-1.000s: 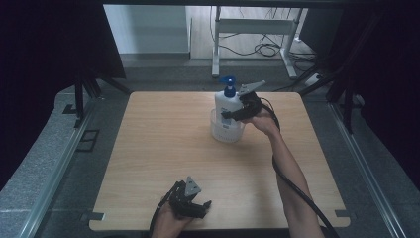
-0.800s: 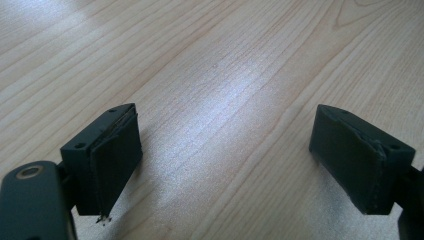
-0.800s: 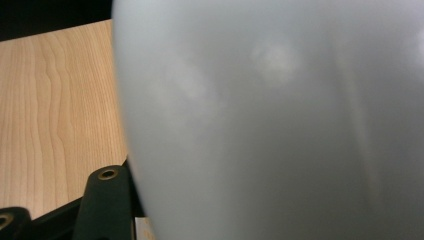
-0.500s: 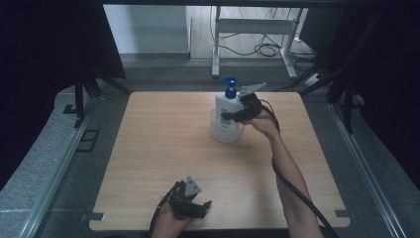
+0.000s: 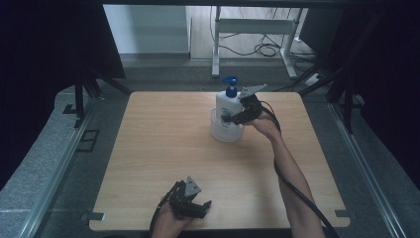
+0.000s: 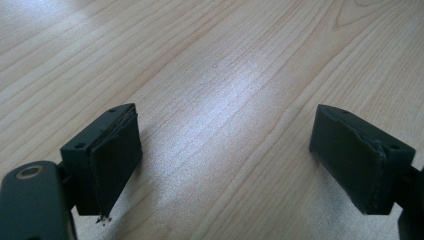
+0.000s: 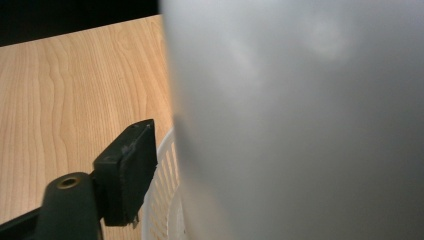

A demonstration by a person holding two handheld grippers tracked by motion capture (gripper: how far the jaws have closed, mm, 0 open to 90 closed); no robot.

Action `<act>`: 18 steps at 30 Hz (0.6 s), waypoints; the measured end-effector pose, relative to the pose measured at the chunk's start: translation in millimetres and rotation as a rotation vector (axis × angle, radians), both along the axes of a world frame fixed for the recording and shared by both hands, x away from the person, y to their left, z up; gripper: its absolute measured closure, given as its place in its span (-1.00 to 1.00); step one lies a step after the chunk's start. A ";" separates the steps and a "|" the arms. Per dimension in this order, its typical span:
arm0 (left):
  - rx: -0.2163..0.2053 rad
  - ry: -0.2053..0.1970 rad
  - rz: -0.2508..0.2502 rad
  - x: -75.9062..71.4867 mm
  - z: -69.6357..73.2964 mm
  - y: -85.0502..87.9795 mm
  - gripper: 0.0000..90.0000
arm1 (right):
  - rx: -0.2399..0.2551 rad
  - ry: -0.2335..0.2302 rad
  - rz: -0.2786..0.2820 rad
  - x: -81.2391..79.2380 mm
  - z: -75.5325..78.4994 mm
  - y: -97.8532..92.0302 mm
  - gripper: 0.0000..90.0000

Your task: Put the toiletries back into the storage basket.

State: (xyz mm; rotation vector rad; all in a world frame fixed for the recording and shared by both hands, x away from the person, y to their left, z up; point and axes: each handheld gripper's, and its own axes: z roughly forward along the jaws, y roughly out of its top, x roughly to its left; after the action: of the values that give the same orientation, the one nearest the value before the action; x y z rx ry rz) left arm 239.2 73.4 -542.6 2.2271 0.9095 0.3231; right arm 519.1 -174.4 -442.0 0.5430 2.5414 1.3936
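**Right gripper loosening at a pump bottle seated in a white basket**

Nearest the viewer, at the bottom centre-left of the high view, the left gripper (image 5: 190,206) sits low over the near edge of the wooden table (image 5: 163,148), held in a hand that enters from the bottom edge. Its own camera shows the two black jaws spread wide with nothing but bare wood grain between them. It lies well apart from the work.

Further in, the person's right forearm runs from the lower right of the frame up toward the centre, a black cable trailing along it. The wrist is bent so that the right gripper (image 5: 233,118) points leftward in the picture, roughly level with the table.

At the upper centre of the frame, toward the far side of the table, stands the pump bottle (image 5: 229,110), white with a blue pump head, upright, its long axis vertical. Its base sits inside a low white basket (image 5: 221,135) with a slotted wall. The bottle lies directly ahead of the right gripper, on its left in the picture, and this hand is by far the nearer one.

The right gripper's jaws have just been opening. In its own view the bottle's pale wall looms very close, and the one visible black jaw stands just beside it over the basket rim, apparently with a thin gap rather than pressing. The other jaw is hidden behind the bottle, so the release looks likely but not certain
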 end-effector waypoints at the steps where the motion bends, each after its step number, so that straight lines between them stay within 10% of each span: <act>1: 0.000 0.000 0.000 0.0 0.0 0.0 -0.72 | 0.004 -0.005 -0.009 -0.9 1.5 -0.2 -0.64; 18: 0.002 0.000 -0.001 0.1 0.1 -0.2 -0.72 | 0.027 -0.036 -0.053 -7.6 17.6 -8.8 -0.72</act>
State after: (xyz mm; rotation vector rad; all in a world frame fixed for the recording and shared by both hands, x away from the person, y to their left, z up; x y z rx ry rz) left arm 239.3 73.2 -542.5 2.2291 0.9082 0.3241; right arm 511.5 -183.2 -424.4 0.5797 2.4655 1.4080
